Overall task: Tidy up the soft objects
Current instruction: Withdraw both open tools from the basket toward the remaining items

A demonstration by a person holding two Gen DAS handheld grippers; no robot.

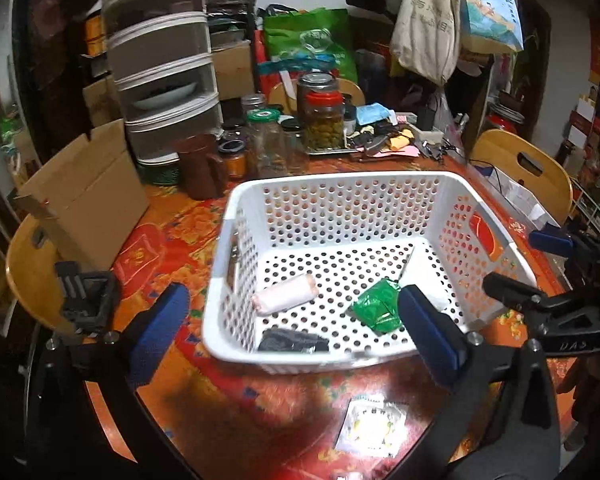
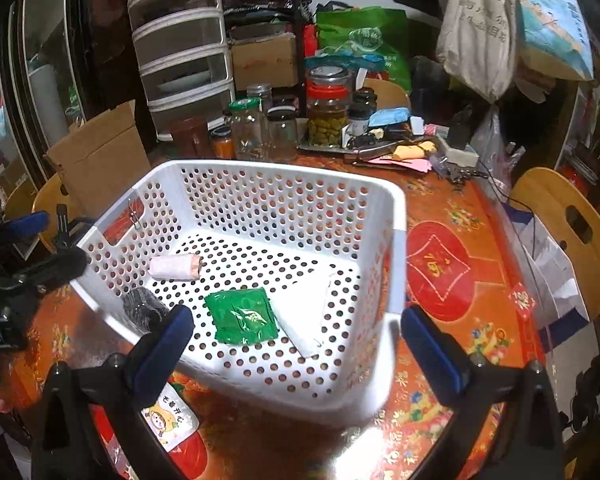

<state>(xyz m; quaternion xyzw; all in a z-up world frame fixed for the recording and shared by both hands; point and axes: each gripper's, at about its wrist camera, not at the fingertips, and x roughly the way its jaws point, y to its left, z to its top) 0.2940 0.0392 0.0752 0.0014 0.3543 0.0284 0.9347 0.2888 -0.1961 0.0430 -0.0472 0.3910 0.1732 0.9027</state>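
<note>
A white perforated basket (image 1: pixel 340 184) (image 2: pixel 394 248) stands on the red patterned table. Inside lie a pink-white rolled cloth (image 1: pixel 286 294) (image 2: pixel 175 267), a green packet (image 1: pixel 376 306) (image 2: pixel 242 316), a black soft item (image 1: pixel 292 342) (image 2: pixel 142 312) and a white folded piece (image 2: pixel 304 312). A small white packet with a cartoon print (image 1: pixel 374 428) (image 2: pixel 168 420) lies on the table in front of the basket. My left gripper (image 1: pixel 296 336) is open and empty at the basket's near edge. My right gripper (image 2: pixel 296 344) is open and empty over the near rim; it also shows at the right of the left wrist view (image 1: pixel 528 264).
Glass jars (image 1: pixel 324 120), a brown jug (image 1: pixel 200 166), a cardboard box (image 1: pixel 84 200), a stacked drawer unit (image 1: pixel 160 60) and a tray of small items (image 1: pixel 384 140) crowd the table's far side. Wooden chairs (image 1: pixel 520 168) stand around. Bags (image 1: pixel 428 24) hang behind.
</note>
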